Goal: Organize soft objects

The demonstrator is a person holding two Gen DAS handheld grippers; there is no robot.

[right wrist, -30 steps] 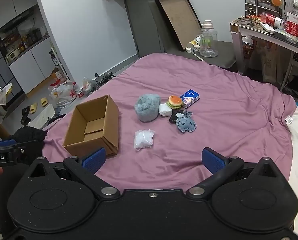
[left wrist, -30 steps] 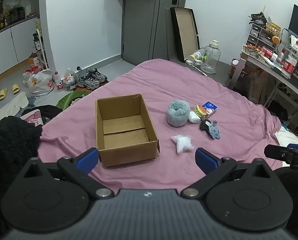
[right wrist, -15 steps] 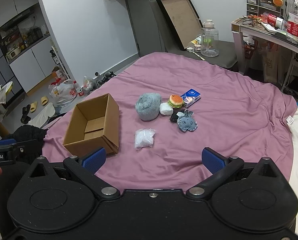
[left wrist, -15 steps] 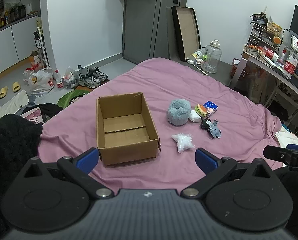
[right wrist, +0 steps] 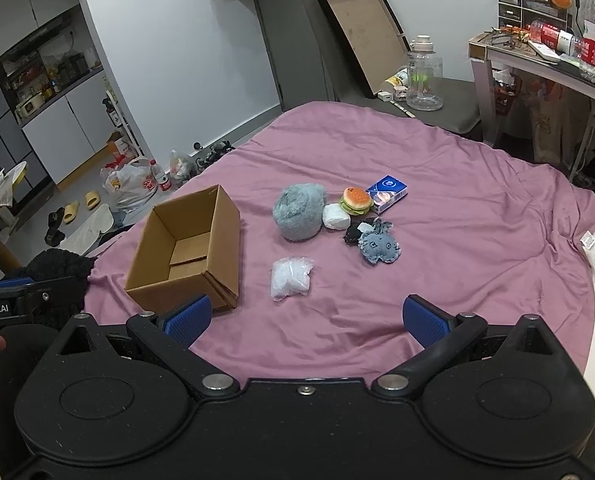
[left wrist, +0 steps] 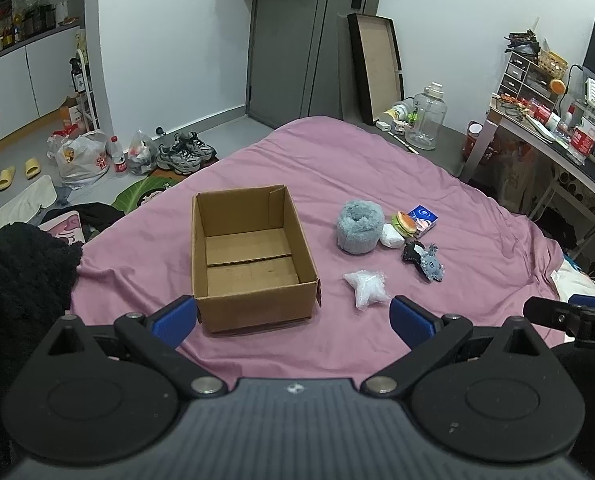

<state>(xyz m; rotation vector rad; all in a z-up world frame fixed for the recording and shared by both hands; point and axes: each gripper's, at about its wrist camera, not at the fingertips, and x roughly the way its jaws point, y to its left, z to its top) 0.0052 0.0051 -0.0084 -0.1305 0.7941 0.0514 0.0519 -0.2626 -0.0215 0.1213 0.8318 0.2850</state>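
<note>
An open, empty cardboard box (left wrist: 253, 264) (right wrist: 185, 256) stands on the purple bedspread (left wrist: 337, 168). To its right lie a fluffy grey-blue ball (left wrist: 359, 227) (right wrist: 299, 211), a white soft lump (right wrist: 336, 216), a burger toy (right wrist: 355, 200), a blue tissue pack (right wrist: 386, 194), a black piece (right wrist: 353, 234), a grey-blue plush (left wrist: 431, 264) (right wrist: 378, 246) and a clear bag of white stuffing (left wrist: 367, 290) (right wrist: 290, 278). My left gripper (left wrist: 293, 320) is open and empty, near the box's front. My right gripper (right wrist: 303, 320) is open and empty, near the bag.
A desk with clutter (left wrist: 553, 120) stands at the right. A water jug (left wrist: 425, 118) and a leaning frame (left wrist: 377, 64) are past the bed's far end. Shoes (left wrist: 183, 152), bags (left wrist: 81, 156) and clothes (left wrist: 13, 264) lie on the floor at left.
Both views have shifted only slightly. The objects on the bed have not moved and both grippers stay open.
</note>
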